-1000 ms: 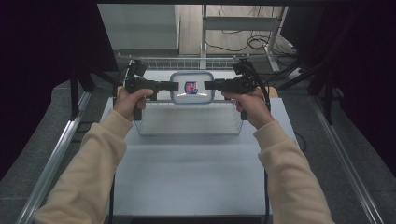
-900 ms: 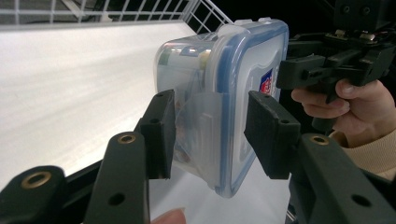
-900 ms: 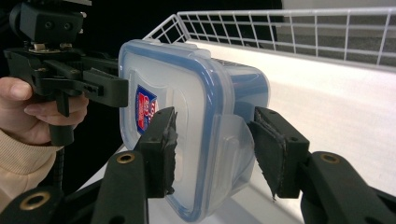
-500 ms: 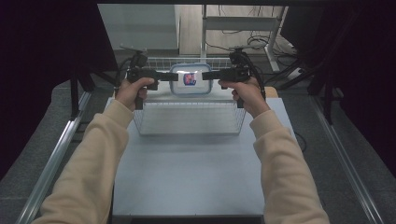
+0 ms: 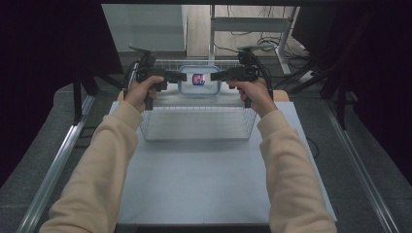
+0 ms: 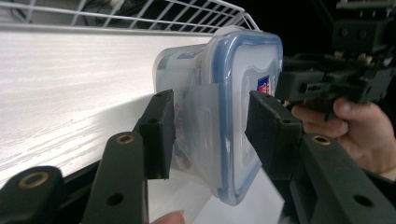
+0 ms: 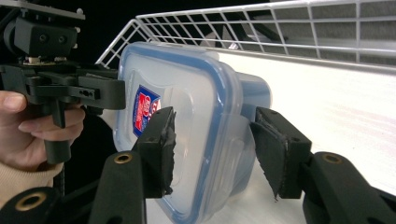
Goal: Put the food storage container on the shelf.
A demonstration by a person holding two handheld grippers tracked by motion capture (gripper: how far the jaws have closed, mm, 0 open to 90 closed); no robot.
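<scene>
The clear food container [image 5: 198, 80] with the blue-rimmed lid is up in the air, held level between the 2 grippers above the far edge of the white wire basket [image 5: 197, 128] on the table [image 5: 194, 179]. The left gripper [image 5: 178, 76] meets it from one short end and the right gripper [image 5: 214, 75] from the other. In the left gripper view the 2 jaws straddle the lid's side flap and rim of the container [image 6: 219, 116], one pad against the flap; in the right gripper view the jaws likewise bracket the lid edge of the container [image 7: 187, 121]. Both look clamped on the container, though a sliver of gap at the outer pads makes full contact hard to confirm.

As a judgement, the lift is done: the container hangs free of any surface. What remains is to carry it to wherever it is to go, lower it and open both grippers. Whether it is bound for the basket or coming out of it cannot be read from this moment.

Count: 1 container with 1 lid and 1 red-and-blue label [image 5: 197, 78], 1 wire basket, 2 grippers, 2 hands.
</scene>
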